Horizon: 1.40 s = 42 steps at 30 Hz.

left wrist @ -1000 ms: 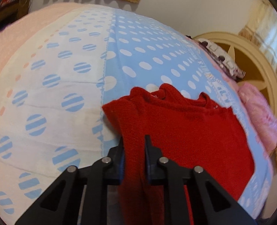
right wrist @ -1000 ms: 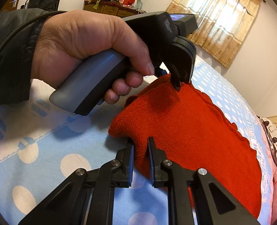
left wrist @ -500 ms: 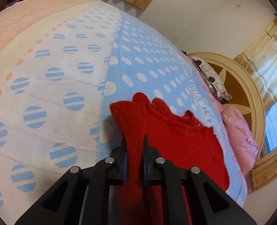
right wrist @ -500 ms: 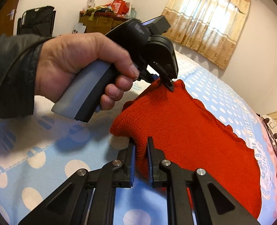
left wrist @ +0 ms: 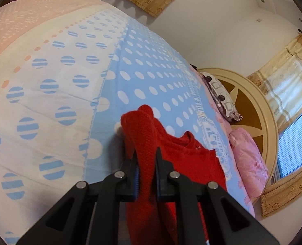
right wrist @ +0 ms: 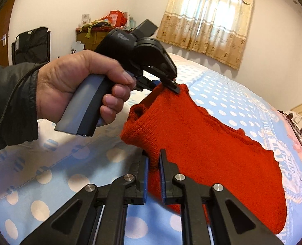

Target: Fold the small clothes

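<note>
A small red knitted sweater is lifted at one edge above the bed, its far part trailing on the blue dotted bedspread. My right gripper is shut on the sweater's near lower corner. My left gripper, held in a hand, is shut on the upper corner. In the left wrist view my left gripper pinches a bunched fold of the sweater, which hangs between the fingers.
The bedspread has a white striped-dot panel to the left. Pink pillows and a round cream headboard lie at the bed's far end. A cluttered cabinet and curtained window stand behind.
Both grippers have risen with the sweater's edge, lifting it higher off the bed. The left gripper has tilted upward, so more wall and headboard show.
</note>
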Available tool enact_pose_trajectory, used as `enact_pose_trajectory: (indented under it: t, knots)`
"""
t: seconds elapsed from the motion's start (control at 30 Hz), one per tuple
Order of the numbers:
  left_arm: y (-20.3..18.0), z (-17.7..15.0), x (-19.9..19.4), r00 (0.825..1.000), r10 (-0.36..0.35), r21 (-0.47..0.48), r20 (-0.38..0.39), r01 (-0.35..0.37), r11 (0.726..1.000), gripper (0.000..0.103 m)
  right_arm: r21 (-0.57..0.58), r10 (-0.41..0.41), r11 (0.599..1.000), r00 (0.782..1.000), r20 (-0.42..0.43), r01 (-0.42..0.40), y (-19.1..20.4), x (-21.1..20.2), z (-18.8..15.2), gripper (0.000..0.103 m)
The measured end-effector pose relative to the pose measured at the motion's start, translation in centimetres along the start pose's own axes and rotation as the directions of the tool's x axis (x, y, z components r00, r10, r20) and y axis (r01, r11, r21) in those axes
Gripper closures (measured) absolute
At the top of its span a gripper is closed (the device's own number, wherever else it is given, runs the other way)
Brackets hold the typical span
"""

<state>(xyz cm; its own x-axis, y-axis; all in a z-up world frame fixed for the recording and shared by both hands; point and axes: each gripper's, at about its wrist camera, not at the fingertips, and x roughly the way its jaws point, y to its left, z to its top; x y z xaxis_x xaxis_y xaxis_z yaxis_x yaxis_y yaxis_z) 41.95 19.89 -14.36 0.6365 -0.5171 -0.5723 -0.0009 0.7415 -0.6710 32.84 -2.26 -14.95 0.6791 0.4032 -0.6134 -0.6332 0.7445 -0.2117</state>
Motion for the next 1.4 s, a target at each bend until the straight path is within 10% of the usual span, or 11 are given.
enact_pose_trajectory:
  t: [1.4]
  knots:
    - [-13.3,-0.6,4.7,0.992,-0.128,0.057,-0.019,0.129,0.99,0.091,0.303,-0.061,0.952,0.996,0.072,0.036,-10.3,-6.0,-4.3,0.097]
